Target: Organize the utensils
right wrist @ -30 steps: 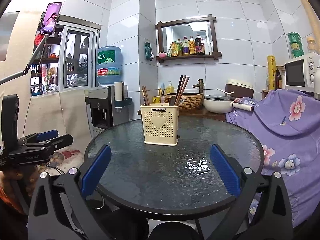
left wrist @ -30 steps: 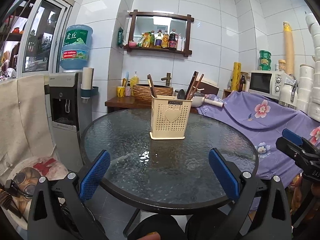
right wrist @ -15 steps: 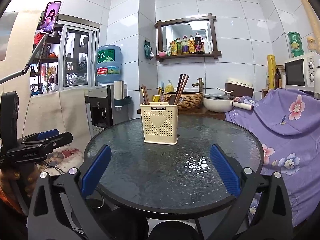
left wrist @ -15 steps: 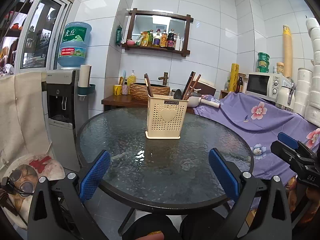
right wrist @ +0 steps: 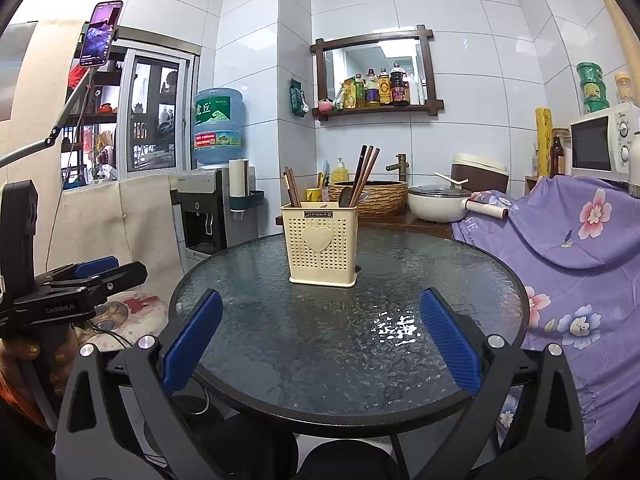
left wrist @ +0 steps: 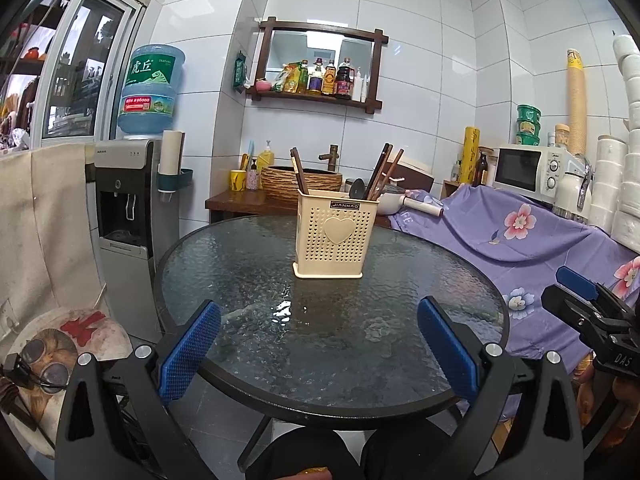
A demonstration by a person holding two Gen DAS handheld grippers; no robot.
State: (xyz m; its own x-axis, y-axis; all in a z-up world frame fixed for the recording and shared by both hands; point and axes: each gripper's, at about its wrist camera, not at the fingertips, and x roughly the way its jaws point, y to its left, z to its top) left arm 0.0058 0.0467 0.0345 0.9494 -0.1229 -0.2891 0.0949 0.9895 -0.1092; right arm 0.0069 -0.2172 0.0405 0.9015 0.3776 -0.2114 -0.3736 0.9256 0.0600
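A: What does the left claw [left wrist: 318, 344] show nearest the camera?

B: Its two blue pads are spread wide with nothing between them, hovering over the near edge of the round glass surface [left wrist: 248, 280]. The right claw [right wrist: 320, 336] is the same: pads far apart, empty, above the near rim of that surface.

A: Can each claw see the other?

B: Yes. In the left wrist view the right claw pokes in at the far right edge, off to the side of the surface. In the right wrist view the left claw sits at the left edge, with a hand [right wrist: 36, 364] wrapped round its handle.

A: And the utensils?

B: Straight ahead of both claws, well apart from them, a cream perforated utensil holder [left wrist: 334, 236] with a heart on its front stands upright past the middle of the surface. Dark chopsticks [left wrist: 382, 174] lean out of its right side, and another set [left wrist: 299, 172] rises from its left. A dark spoon [left wrist: 356, 190] peeks above the rim beside the right set.

A: Beyond that?

B: A woven basin [left wrist: 302, 182] behind the holder, a water dispenser [left wrist: 128, 208] ahead to the left, and a purple floral cloth [left wrist: 520, 240] ahead to the right.
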